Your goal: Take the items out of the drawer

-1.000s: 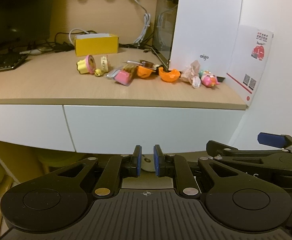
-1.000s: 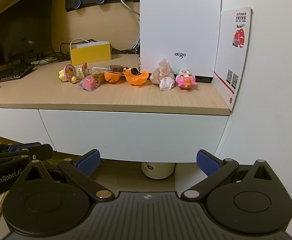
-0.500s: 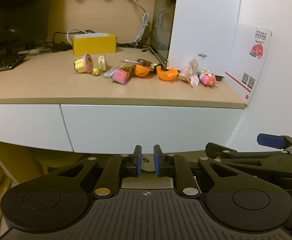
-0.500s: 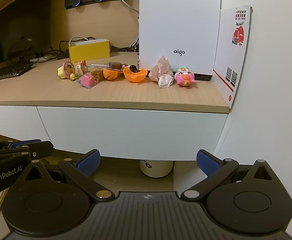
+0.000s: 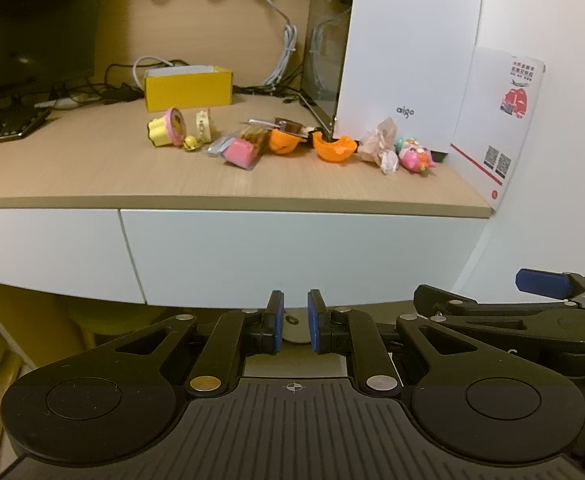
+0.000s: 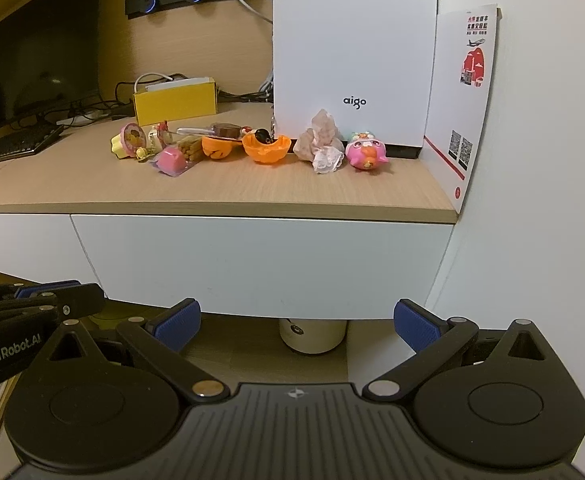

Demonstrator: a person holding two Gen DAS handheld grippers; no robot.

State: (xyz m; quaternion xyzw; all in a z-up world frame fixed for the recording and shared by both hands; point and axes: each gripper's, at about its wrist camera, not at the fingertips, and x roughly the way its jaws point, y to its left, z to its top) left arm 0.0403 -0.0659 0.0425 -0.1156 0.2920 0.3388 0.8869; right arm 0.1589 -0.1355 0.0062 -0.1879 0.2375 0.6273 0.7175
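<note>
**Both grippers idle below closed drawer**

The drawer (image 6: 260,260) occupies the centre of the frame, its white front closed under the wooden desktop (image 6: 212,192). Small items lie in a row across the desktop in the upper centre: a yellow-pink toy (image 6: 128,142), a pink block packet (image 6: 170,160), an orange shell (image 6: 266,148), a crumpled wrapper (image 6: 320,146) and a pink figure (image 6: 366,154). The left gripper (image 5: 294,322), bottom centre, has its jaws nearly closed with a narrow gap, gripping nothing. The right gripper (image 6: 296,324), bottom centre, has its jaws spread wide and empty.
</note>
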